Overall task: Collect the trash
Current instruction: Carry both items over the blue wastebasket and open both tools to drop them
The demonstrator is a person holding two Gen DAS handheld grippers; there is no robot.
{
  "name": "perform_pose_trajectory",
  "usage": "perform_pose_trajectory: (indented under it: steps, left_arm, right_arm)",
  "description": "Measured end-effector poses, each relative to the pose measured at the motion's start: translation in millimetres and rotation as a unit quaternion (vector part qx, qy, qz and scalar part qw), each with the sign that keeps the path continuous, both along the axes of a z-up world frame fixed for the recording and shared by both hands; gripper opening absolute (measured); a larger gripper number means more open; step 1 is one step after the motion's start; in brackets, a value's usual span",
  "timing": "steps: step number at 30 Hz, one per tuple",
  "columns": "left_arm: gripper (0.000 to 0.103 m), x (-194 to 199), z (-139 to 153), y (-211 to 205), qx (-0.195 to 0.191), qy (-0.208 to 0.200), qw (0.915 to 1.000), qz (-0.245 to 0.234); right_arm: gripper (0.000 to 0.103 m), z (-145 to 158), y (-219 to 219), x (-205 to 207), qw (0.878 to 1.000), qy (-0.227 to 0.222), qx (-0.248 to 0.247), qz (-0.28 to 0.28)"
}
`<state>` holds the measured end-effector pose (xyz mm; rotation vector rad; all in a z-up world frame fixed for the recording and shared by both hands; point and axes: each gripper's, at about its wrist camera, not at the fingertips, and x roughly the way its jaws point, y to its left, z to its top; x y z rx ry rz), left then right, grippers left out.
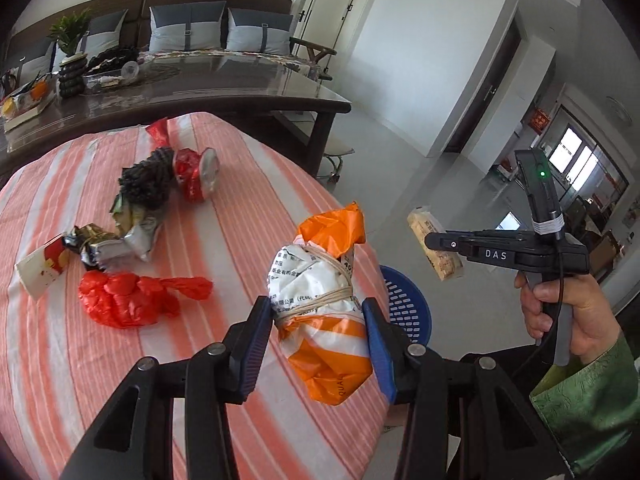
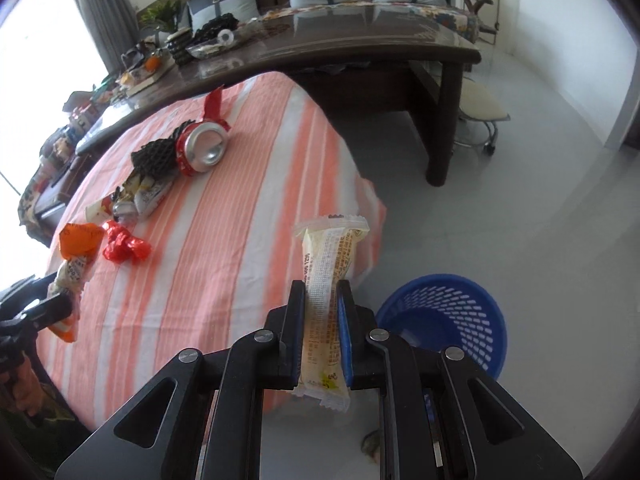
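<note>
**Background stuff around the striped table**

Behind everything there's a long dark glossy table (image 1: 248, 92) running across the upper part of the frame. On its left end sits a small potted plant (image 1: 71, 36) on a stacked dark stand. Further back, a sofa with grey-and-light cushions (image 1: 186, 26). A padded stool (image 2: 482, 110) on casters tucks under the dark table's right end. White doors (image 1: 340, 4) upper right.

striped table (image 1: 248, 208) carries crushed can (image 1: 196, 174), red bag (image 1: 128, 298).
</note>
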<state>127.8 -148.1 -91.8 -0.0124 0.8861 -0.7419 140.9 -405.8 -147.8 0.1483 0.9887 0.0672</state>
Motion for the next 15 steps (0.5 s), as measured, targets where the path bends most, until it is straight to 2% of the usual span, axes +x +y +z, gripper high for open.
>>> perform_pose_trajectory:
  steps: [8, 15]
  left_arm:
    - [0.047, 11, -31, -122, -0.001, 0.031, 0.9977, -0.061]
    - [0.047, 19, -64, -187, 0.009, 0.05, 0.9951, -0.085]
  right_arm:
    - [0.014, -32, -82, -12, 0.997, 0.032, -0.014, -0.069]
    - [0.014, -60, -128, -16, 0.994, 0.047, 0.002, -0.1]
